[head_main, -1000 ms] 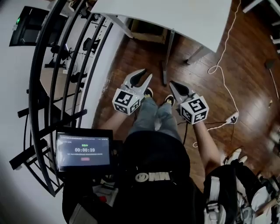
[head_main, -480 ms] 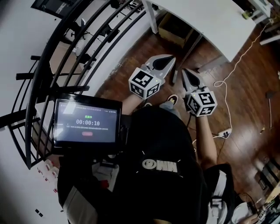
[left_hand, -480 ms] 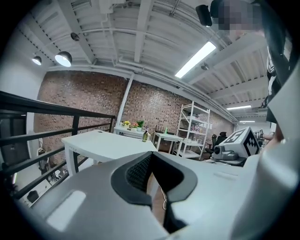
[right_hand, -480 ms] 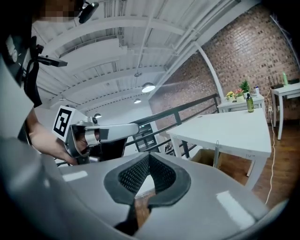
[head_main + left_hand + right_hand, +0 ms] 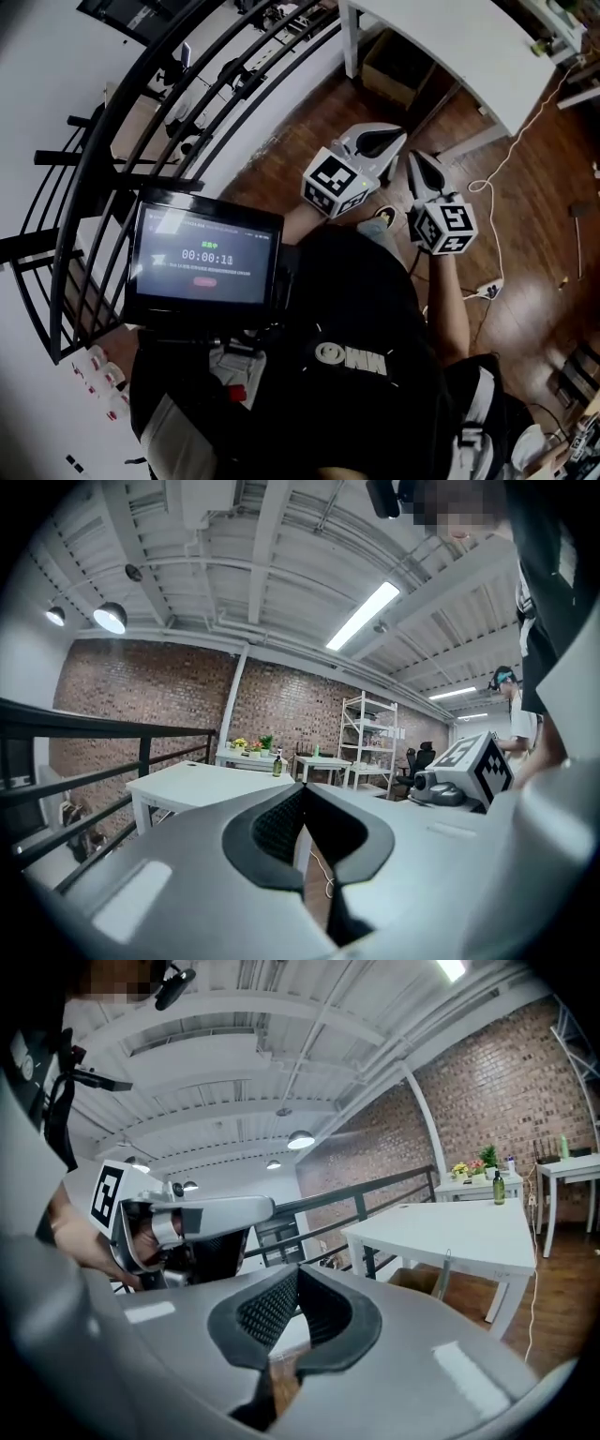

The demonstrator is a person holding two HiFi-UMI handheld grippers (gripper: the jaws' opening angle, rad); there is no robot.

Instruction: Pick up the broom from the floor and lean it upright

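Left tongs (image 5: 302, 794) lay pressed together with nothing between them. In the frame of a second before, the head view had shown them a little apart, so they had shut on air. Right tongs (image 5: 298, 1271) were likewise together and empty. Both tools were held side by side in front of the person, near each other but not touching, and pointed roughly level across the room. The left gripper view looked over a white worktop (image 5: 192, 785) towards a brick wall (image 5: 141, 696). The right gripper view took in the same worktop and the black railing (image 5: 375, 1199). The broom appeared in no view, neither on the wooden floor (image 5: 525, 187) nor against any upright surface, so its place could not be told. Compared with the earliest frame, the tools had risen from beside the person's legs, where they had pointed down at the floor, and only one shoe (image 5: 384, 218) remained visible beneath them. The head view had also swung, bringing the railing and the chest-mounted screen (image 5: 206, 258) further into frame, and the timer on that screen had advanced by one count. Judged from this, the pick-up had not begun: shut, empty tongs would have to open again, and the broom first had to be found.
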